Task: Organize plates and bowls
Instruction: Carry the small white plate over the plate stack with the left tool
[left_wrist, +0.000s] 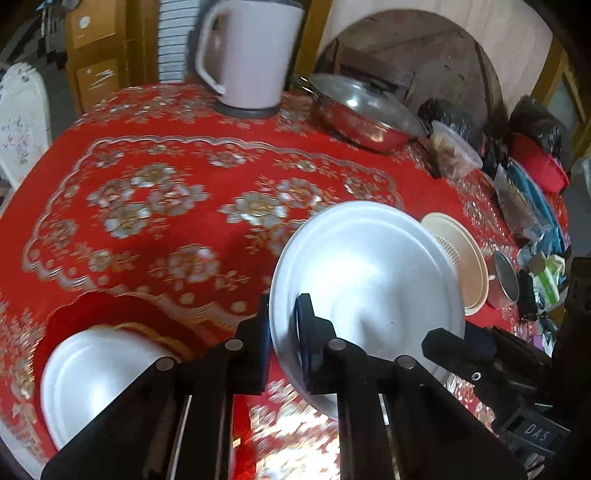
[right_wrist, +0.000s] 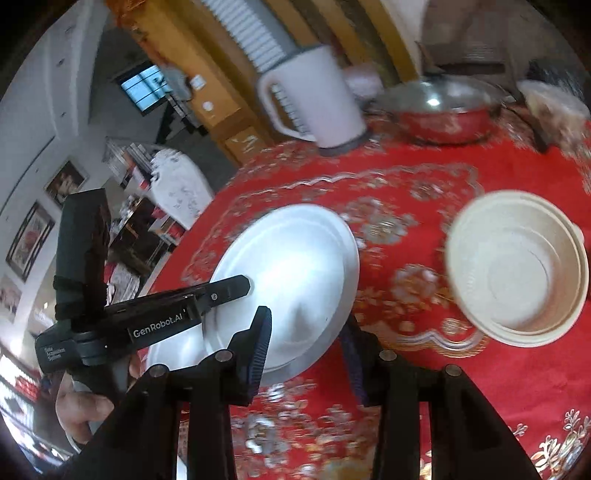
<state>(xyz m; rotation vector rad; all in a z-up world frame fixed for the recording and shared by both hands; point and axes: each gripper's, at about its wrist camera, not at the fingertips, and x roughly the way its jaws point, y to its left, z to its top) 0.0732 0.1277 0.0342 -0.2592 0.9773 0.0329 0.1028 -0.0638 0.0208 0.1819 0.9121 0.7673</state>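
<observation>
The white plate (left_wrist: 369, 280) in the middle of the left wrist view has its near edge hidden behind the black fingers (left_wrist: 306, 332). A second white plate (left_wrist: 92, 376) at the lower left is partly covered by the black frame. The cream bowl (left_wrist: 461, 258) at the right is half hidden behind the first plate. The small things (left_wrist: 543, 280) at the far right edge are too tiny and jumbled to name.

In the right wrist view, the cream bowl (right_wrist: 517, 273) is blurry. The hand (right_wrist: 81, 410) at the lower left is cut off by the dark edge. The pot (right_wrist: 443, 114) and kettle (right_wrist: 314, 96) at the top are smeared.
</observation>
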